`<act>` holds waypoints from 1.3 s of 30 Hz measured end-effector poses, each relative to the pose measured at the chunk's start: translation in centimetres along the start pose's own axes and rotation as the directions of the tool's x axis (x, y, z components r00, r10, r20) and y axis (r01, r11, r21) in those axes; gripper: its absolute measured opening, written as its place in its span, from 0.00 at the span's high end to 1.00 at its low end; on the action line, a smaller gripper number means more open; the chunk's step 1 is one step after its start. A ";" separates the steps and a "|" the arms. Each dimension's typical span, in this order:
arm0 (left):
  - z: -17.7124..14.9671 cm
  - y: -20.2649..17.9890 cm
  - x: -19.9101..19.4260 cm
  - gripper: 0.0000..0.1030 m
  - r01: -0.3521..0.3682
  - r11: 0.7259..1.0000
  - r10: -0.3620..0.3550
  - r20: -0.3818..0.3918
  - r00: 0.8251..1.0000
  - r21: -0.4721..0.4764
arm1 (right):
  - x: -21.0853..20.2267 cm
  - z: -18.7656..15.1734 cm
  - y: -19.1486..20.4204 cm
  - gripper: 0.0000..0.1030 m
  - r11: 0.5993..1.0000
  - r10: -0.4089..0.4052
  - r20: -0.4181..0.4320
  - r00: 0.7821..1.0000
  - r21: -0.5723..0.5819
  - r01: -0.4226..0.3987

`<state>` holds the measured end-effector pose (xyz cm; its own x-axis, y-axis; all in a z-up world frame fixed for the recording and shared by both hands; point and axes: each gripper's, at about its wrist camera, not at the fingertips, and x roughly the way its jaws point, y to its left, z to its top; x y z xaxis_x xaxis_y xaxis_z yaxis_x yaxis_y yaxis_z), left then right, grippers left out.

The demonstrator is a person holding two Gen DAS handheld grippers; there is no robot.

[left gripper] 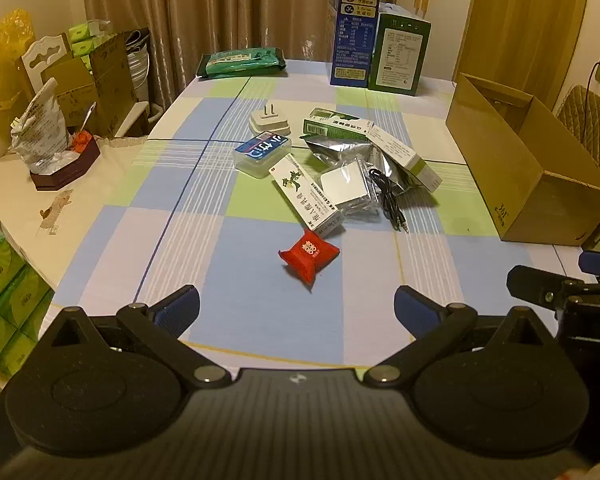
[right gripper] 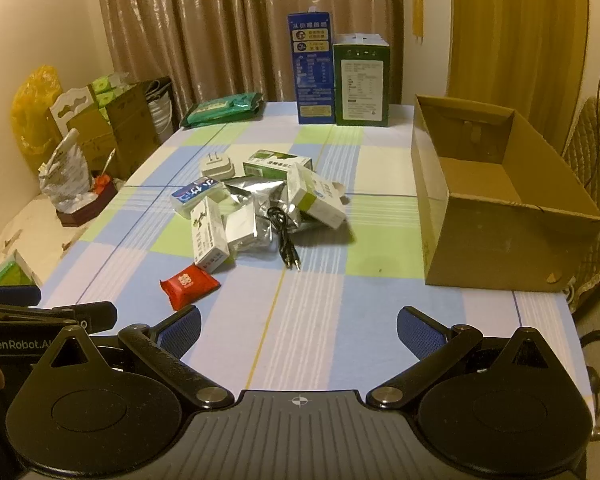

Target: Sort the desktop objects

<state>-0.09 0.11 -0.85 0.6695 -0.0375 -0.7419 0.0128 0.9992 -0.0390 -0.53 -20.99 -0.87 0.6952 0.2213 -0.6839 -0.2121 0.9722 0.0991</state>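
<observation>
Both grippers hover low over the near edge of the checked cloth (right gripper: pixel 332 320), jaws wide apart, nothing held: left gripper (left gripper: pixel 297 312), right gripper (right gripper: pixel 299 326). Red packet (left gripper: pixel 309 255), small and crinkled with white print, lies alone just beyond the left gripper, slightly right of its centre; from the right gripper it sits far-left. Behind it is a pile (right gripper: pixel 256 204) of white-green boxes, foil bags, a plug and a black cable (right gripper: pixel 284 236). Open cardboard box (right gripper: pixel 496 204) stands at right.
</observation>
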 end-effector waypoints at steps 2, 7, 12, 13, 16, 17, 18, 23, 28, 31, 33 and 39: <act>0.0 0.0 0.1 0.01 -0.002 1.000 0.002 0.002 1.000 0.001 | 0.0 0.0 0.1 0.02 1.000 -0.002 -0.001 1.000 0.000 0.002; 0.1 0.0 0.0 0.01 0.001 1.000 -0.001 0.000 1.000 -0.001 | 0.1 0.0 0.1 0.02 1.000 -0.004 -0.004 1.000 0.001 0.004; 0.0 0.2 0.0 0.01 0.003 1.000 -0.003 -0.002 1.000 -0.007 | 0.2 0.0 0.3 0.02 1.000 -0.005 -0.008 1.000 -0.002 0.005; 0.0 0.2 0.0 0.01 0.004 1.000 -0.004 -0.003 1.000 -0.005 | 0.2 0.0 0.3 0.02 1.000 -0.005 -0.007 1.000 -0.003 0.005; -0.1 0.3 0.1 0.01 0.008 1.000 -0.008 -0.003 1.000 -0.008 | 0.2 0.0 0.3 0.02 1.000 -0.005 -0.009 1.000 -0.004 0.005; -0.1 0.4 0.1 0.01 0.010 1.000 -0.010 -0.003 1.000 -0.009 | 0.3 -0.1 0.4 0.02 1.000 -0.005 -0.009 1.000 -0.005 0.005; -0.2 0.4 0.1 0.01 0.010 1.000 -0.010 -0.003 1.000 -0.008 | 0.3 -0.1 0.4 0.02 1.000 -0.006 -0.011 1.000 -0.005 0.006; -0.4 0.5 0.3 0.01 0.013 1.000 -0.013 -0.007 1.000 -0.012 | 0.6 0.0 0.5 0.02 1.000 -0.006 -0.021 1.000 -0.007 0.006; -0.4 0.6 0.4 0.01 0.017 1.000 -0.017 -0.007 1.000 -0.013 | 0.8 0.2 0.7 0.02 1.000 -0.003 -0.025 1.000 -0.009 0.003; -0.4 0.7 0.4 0.01 0.019 1.000 -0.019 -0.009 1.000 -0.014 | 0.9 0.3 0.8 0.02 1.000 -0.002 -0.029 1.000 -0.008 0.002; -0.3 0.7 0.5 0.01 0.022 1.000 -0.022 -0.011 1.000 -0.015 | 1.1 0.4 0.8 0.02 1.000 -0.001 -0.032 0.999 -0.009 0.001; -0.4 0.8 0.9 0.01 0.026 1.000 -0.026 -0.021 0.999 -0.017 | 1.6 0.4 0.8 0.02 1.000 0.002 -0.043 0.999 -0.008 -0.002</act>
<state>0.25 0.90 -1.78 0.6534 -0.0642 -0.7543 0.0172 0.9974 -0.0699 0.63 -19.85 -1.61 0.6643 0.2199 -0.7144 -0.2194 0.9710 0.0948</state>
